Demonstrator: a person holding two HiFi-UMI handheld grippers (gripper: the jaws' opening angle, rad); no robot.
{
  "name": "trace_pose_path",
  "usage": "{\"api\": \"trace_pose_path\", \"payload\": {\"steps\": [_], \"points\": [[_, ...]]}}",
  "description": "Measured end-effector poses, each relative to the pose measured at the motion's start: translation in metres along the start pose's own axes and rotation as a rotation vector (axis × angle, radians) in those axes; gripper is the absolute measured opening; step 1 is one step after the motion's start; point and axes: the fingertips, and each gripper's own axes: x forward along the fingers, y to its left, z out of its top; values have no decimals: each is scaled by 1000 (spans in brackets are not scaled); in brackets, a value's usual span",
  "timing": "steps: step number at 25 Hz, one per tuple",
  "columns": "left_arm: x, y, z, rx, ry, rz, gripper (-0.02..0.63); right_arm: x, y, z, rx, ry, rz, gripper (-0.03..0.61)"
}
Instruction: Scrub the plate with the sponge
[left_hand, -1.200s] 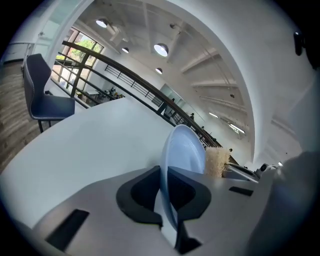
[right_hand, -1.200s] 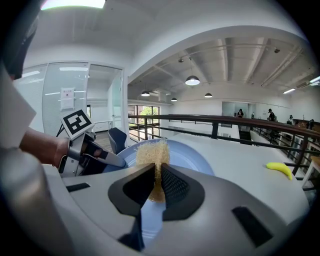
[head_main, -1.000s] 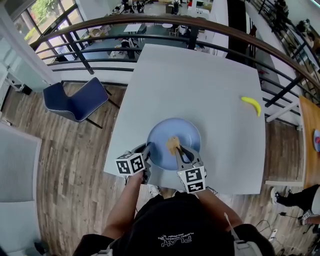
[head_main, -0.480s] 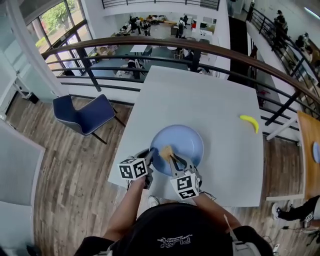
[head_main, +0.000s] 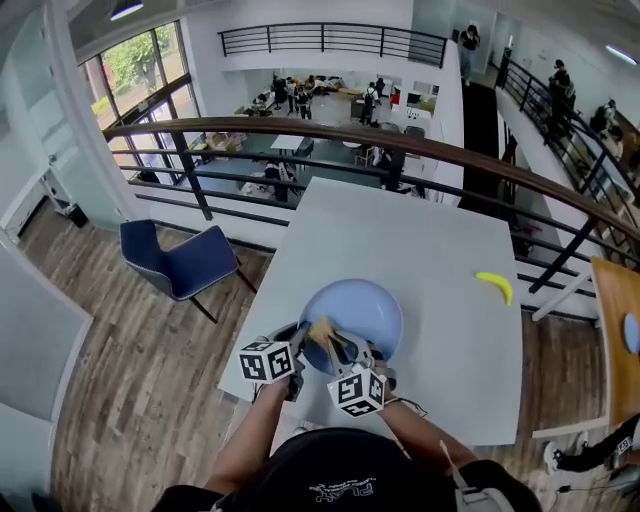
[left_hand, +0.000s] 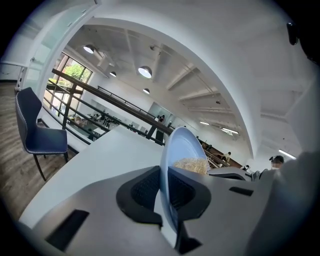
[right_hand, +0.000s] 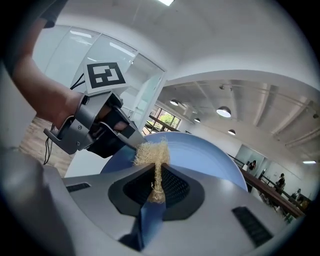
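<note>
1. The left tool (left_hand: 165, 189) is clamped on the rim of the blue plate (left_hand: 182, 145), at the plate's 8 o'clock in the head view. The plate stands steeply tilted between its pads.
2. The right tool (right_hand: 156, 186) is pinched tight on the straw-coloured sponge (right_hand: 151, 152), which lies against the plate's face near 7 o'clock.
3. The plate sits over the bench (head_main: 400, 240) at its 6 o'clock edge.
4. A banana (head_main: 494, 285) lies on the bench at the plate's 3 o'clock, well apart from it.
</note>
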Motion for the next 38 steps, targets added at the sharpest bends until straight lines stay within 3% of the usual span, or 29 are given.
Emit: {"api": "trace_pose_path", "payload": {"steps": [5, 17, 38], "points": [[-7, -2, 3, 3, -16, -1, 31, 2, 4, 4, -69, -8, 8, 42], [-11, -9, -1, 5, -20, -17, 31, 8, -8, 17, -104, -32, -12, 43], [-7, -23, 1, 51, -17, -32, 34, 12, -66, 19, -9, -6, -165, 43]]}}
